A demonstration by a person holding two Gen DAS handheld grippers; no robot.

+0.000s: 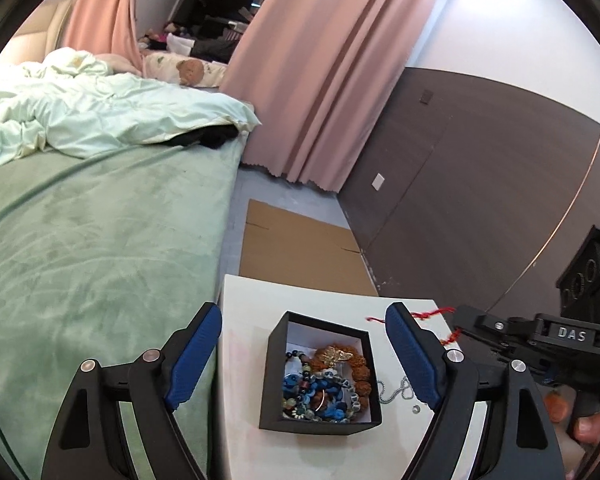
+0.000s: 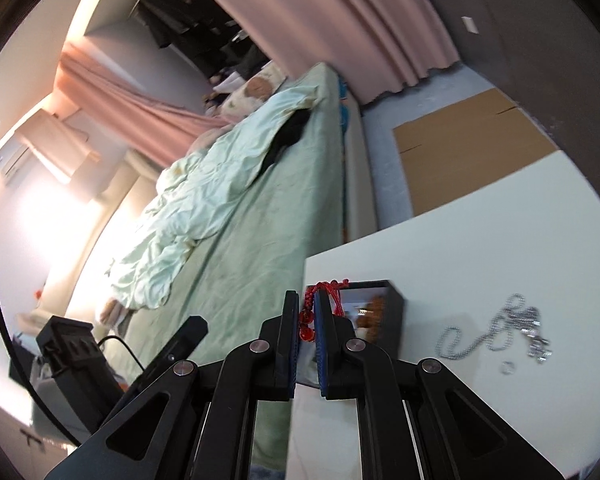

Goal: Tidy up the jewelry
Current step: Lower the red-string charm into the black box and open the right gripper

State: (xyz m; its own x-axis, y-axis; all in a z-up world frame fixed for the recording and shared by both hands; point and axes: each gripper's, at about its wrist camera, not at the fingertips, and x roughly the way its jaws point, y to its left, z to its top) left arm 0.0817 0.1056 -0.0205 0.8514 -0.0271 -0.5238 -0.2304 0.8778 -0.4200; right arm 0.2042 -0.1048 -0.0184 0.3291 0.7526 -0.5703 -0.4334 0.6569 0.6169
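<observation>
A black open box [image 1: 320, 376] on the white table [image 1: 252, 360] holds several bead bracelets, blue and brown. My left gripper [image 1: 304, 356] is open, its blue fingers either side of the box and above it. My right gripper [image 2: 308, 312] is shut on a red cord bracelet [image 2: 324, 300], held above the table just left of the box [image 2: 380, 312]; it shows in the left wrist view [image 1: 452, 324] too. A silver chain [image 2: 496, 332] lies loose on the table right of the box, also in the left wrist view [image 1: 396, 392].
A bed with a green sheet [image 1: 100, 240] and rumpled duvet runs along the table's left edge. Flat cardboard [image 1: 300, 252] lies on the floor beyond the table. Pink curtains [image 1: 320, 80] and a dark wall panel [image 1: 480, 180] stand behind. A small silver ring [image 2: 508, 367] lies near the chain.
</observation>
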